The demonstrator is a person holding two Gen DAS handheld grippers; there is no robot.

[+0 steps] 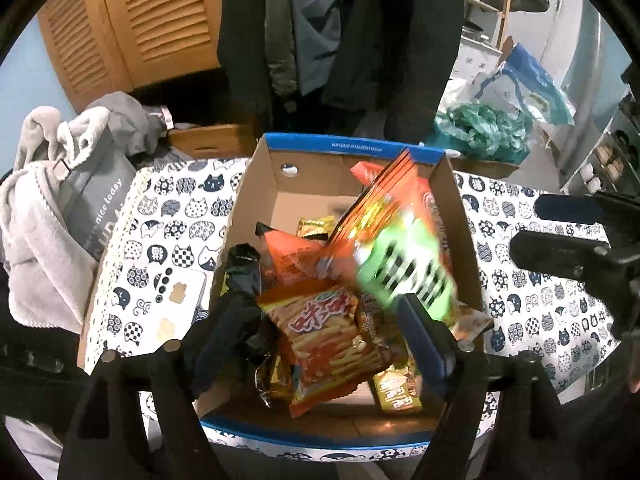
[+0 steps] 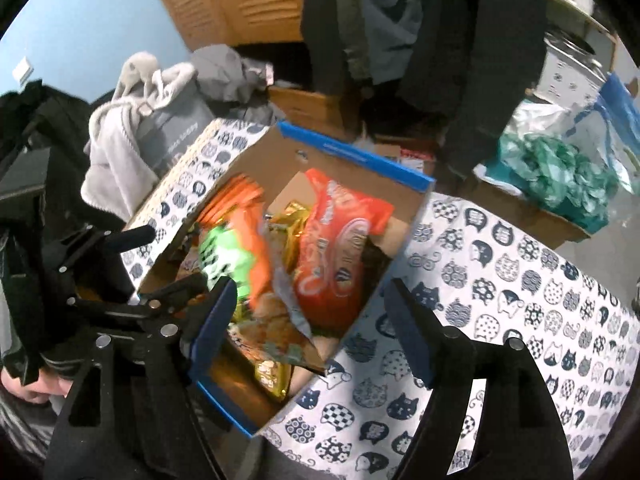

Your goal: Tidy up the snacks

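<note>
A cardboard box with a blue rim (image 1: 352, 146) (image 2: 360, 156) stands on the cat-pattern tablecloth and holds several snack packets. An orange and green packet (image 1: 400, 248) (image 2: 236, 248) shows blurred and tilted above the pile, with no pads pressing on it. An orange fries packet (image 1: 328, 336) lies at the box's near end, between the open fingers of my left gripper (image 1: 332, 332). Beside it lie a black packet (image 1: 244, 264) and a yellow packet (image 1: 400, 394). My right gripper (image 2: 308, 328) stands open over the box's near right corner, below a large orange packet (image 2: 340, 248).
A phone (image 1: 176, 292) lies on the tablecloth (image 2: 520, 300) left of the box. Grey clothes (image 1: 60, 200) are piled at the table's left end. A green plastic bag (image 1: 480, 132) sits beyond the table, and dark coats (image 1: 320, 20) hang behind.
</note>
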